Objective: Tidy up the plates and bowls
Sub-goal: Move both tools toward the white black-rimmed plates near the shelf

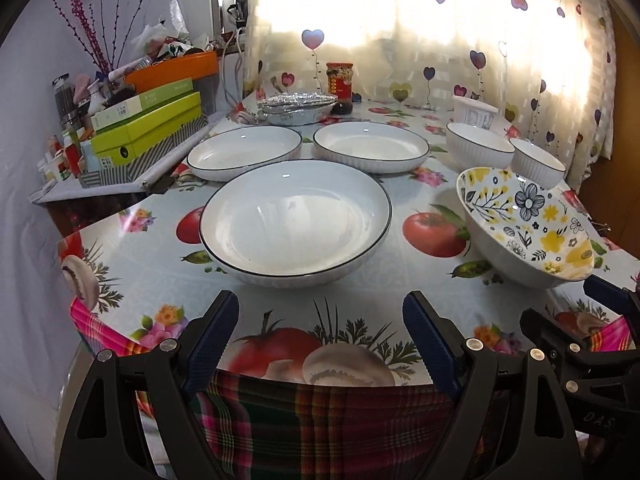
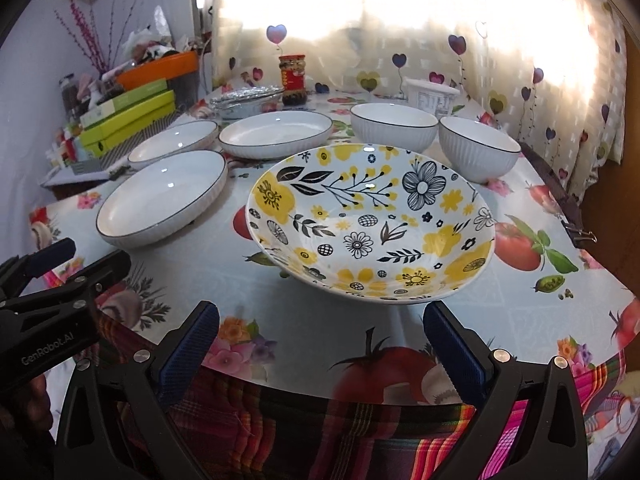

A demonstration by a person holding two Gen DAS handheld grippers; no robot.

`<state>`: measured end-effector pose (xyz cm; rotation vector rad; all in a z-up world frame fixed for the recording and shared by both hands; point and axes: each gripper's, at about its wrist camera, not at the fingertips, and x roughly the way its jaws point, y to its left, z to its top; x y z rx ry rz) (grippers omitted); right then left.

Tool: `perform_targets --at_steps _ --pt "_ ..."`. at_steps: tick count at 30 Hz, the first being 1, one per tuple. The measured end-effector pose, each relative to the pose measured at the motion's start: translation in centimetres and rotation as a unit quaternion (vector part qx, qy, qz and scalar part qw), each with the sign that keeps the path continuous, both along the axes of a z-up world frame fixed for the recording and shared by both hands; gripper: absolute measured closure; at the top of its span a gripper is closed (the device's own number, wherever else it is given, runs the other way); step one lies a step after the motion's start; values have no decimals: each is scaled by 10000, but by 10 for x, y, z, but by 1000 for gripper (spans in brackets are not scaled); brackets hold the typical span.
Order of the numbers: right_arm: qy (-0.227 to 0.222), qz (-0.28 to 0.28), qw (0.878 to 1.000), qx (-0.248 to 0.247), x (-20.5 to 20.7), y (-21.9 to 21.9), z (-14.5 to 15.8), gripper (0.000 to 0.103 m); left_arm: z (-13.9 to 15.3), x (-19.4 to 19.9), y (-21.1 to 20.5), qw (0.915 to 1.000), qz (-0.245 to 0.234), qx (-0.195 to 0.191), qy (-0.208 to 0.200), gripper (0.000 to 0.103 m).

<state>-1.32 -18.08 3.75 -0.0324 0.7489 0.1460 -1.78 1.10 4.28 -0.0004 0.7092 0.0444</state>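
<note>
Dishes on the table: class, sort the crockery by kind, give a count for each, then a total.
White shallow plates with dark rims: 3 (near, back left, back right)
White ribbed bowls: 2 (larger, smaller)
Flower-patterned bowl: 1
Total: 6

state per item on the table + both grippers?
left gripper: open, empty
right gripper: open, empty
floral bowl: upright, empty
near white plate: flat, empty, unstacked
two far white plates: side by side, empty
two ribbed white bowls: upright, apart, unstacked
foil trays: stacked
sauce jar: upright, lidded
</note>
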Motion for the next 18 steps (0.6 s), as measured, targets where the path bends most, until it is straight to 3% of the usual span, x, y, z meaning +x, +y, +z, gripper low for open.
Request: perform_targets --at_steps 18 --pt "-225 -231 9993 203 -4 -11 29 0 23 3 -10 9997 -213 -91 -68 18"
